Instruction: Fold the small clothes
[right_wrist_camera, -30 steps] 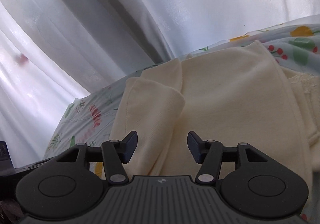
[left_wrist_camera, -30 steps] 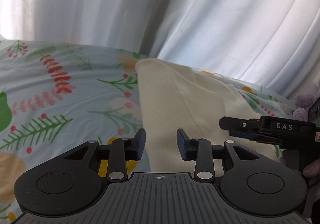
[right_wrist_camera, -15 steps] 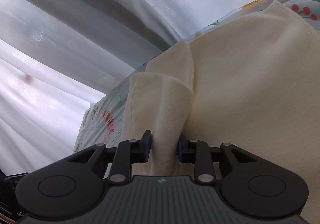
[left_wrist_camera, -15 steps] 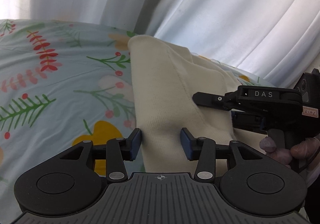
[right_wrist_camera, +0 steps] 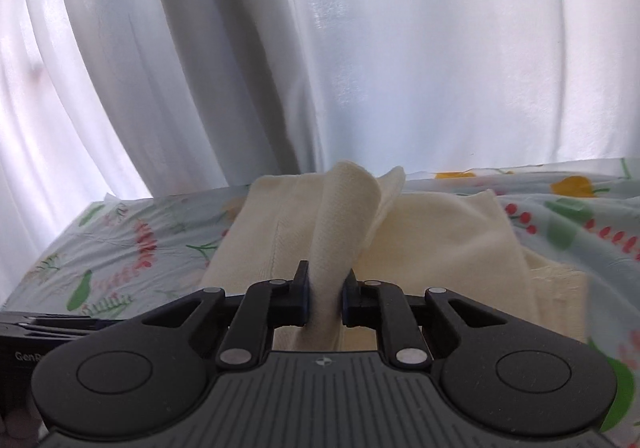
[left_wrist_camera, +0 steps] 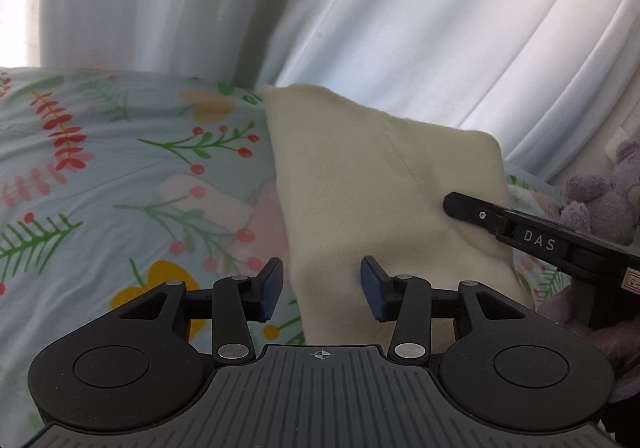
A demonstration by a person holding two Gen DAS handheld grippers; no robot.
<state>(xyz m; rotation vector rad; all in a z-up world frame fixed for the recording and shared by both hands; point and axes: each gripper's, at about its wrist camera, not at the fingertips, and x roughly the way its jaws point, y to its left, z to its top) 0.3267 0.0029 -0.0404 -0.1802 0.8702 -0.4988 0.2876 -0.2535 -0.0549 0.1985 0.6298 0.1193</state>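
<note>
Left gripper (left_wrist_camera: 321, 288): black frame, blue pads, jaws parted partway; the near left edge of the cream garment (left_wrist_camera: 360, 199) lies between the pads, neither pad seen pressing it. Cream garment: soft ribbed knit, stitched seam down its middle, lying flat on the floral bedsheet (left_wrist_camera: 100, 183), one folded corner toward the curtain (left_wrist_camera: 400, 27). Floral bedsheet: pale blue cotton, printed with red sprigs, green fronds, yellow blooms, lightly creased. Right gripper (right_wrist_camera: 323, 302): jaws closing, nearly together, pads pinching a raised fold of the garment that stands up in a peaked ridge between them. Curtain: sheer white, hanging in long vertical pleats, backlit. Plush toy (left_wrist_camera: 604, 203): lilac, fuzzy, at the far right.
</note>
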